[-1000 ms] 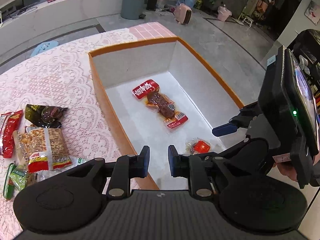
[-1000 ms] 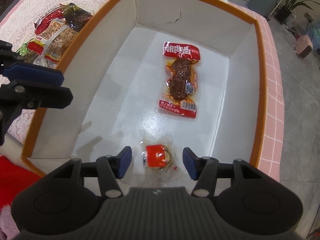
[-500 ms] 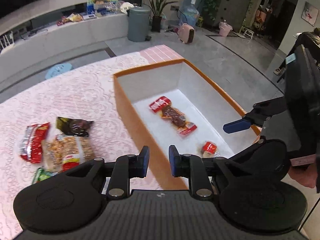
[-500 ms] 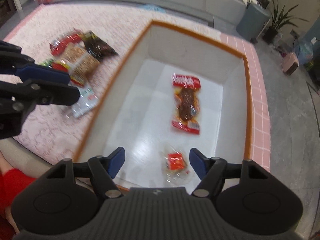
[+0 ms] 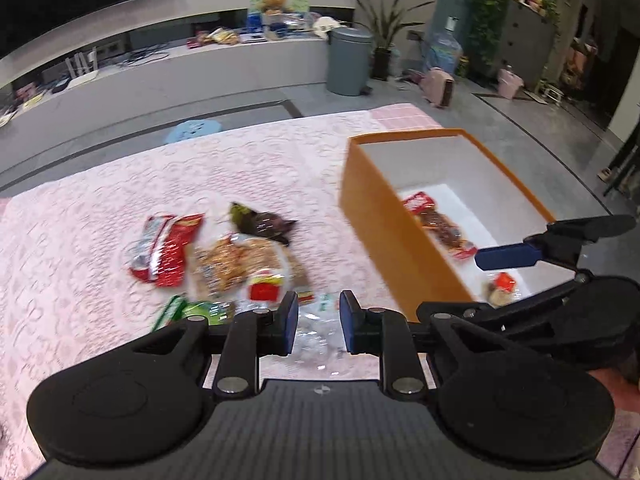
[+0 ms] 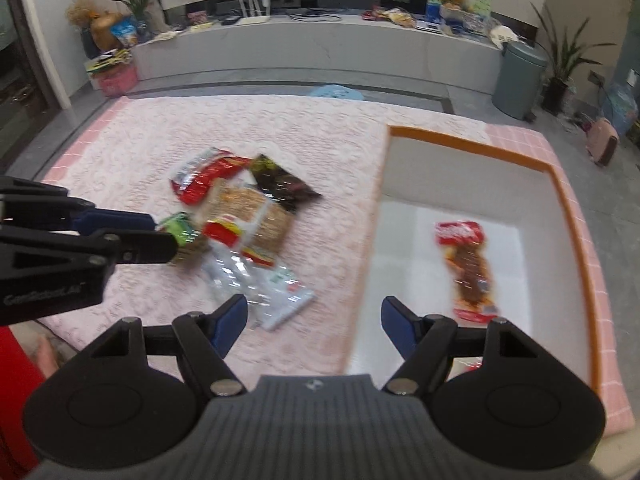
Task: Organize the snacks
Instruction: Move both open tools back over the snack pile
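Note:
An orange box (image 5: pixel 374 216) with a white inside (image 6: pixel 412 248) stands on the right of the pink tablecloth. In it lie a red meat snack packet (image 6: pixel 468 266) (image 5: pixel 438 224) and a small red-labelled packet (image 5: pixel 500 286). A pile of snacks lies left of the box: a red packet (image 5: pixel 168 248) (image 6: pixel 204 176), a dark packet (image 5: pixel 262 222) (image 6: pixel 282 186), a peanut bag (image 5: pixel 240 262) (image 6: pixel 250 222), a green packet (image 5: pixel 188 312) (image 6: pixel 180 228) and a clear packet (image 6: pixel 268 292). My left gripper (image 5: pixel 319 326) is slightly open and empty above the pile's near edge. My right gripper (image 6: pixel 314 322) is wide open and empty over the box's left wall.
The pink lace tablecloth (image 5: pixel 100 216) covers the table. The floor beyond holds a grey bin (image 5: pixel 348 60), a blue stool (image 5: pixel 196 130) and plants. A long low counter (image 6: pixel 320 52) runs along the back wall.
Both grippers have pulled back and up from the box and swung left toward the snack pile. The right gripper has opened wider. Nothing was picked up.

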Demonstrator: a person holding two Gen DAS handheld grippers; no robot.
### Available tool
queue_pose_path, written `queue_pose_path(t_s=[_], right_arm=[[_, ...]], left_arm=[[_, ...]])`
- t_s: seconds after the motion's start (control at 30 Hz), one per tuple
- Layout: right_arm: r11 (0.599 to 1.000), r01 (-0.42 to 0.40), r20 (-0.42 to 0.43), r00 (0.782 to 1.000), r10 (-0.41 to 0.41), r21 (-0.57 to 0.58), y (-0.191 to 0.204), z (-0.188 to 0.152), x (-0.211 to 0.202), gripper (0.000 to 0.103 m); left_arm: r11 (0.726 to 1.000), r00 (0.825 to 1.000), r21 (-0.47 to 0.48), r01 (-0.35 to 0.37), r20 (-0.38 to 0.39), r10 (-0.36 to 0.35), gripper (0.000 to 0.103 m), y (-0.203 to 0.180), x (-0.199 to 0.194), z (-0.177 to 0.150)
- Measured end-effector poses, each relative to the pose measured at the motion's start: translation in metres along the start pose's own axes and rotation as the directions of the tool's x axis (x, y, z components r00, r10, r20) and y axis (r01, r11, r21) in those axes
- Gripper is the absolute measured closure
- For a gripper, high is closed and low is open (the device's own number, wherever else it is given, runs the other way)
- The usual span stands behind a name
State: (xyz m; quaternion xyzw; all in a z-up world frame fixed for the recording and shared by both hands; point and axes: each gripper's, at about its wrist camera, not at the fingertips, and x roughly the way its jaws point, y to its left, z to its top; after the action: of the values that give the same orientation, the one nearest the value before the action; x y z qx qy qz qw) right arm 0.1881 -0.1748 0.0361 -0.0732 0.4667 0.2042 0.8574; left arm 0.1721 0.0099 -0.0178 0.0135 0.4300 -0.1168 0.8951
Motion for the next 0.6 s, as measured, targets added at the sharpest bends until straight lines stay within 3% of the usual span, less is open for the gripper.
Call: queue_pose_path(t_s=[0.37, 0.6], right_arm=[[0.999, -0.041, -0.077, 0.996, 0.039, -0.019, 0.046, 0.049, 0.021, 0.028], [0.995, -0.009, -0.041, 0.999, 0.014, 0.102, 0.066, 0.084, 0.054, 0.028]], left_arm=[[0.988, 1.0, -0.153, -0.016, -0.018, 0.014, 0.075, 0.073, 0.002, -0.01], [0.973, 0.999, -0.23, -0.038, -0.028, 0.032, 0.075, 0.117, 0.015, -0.018]])
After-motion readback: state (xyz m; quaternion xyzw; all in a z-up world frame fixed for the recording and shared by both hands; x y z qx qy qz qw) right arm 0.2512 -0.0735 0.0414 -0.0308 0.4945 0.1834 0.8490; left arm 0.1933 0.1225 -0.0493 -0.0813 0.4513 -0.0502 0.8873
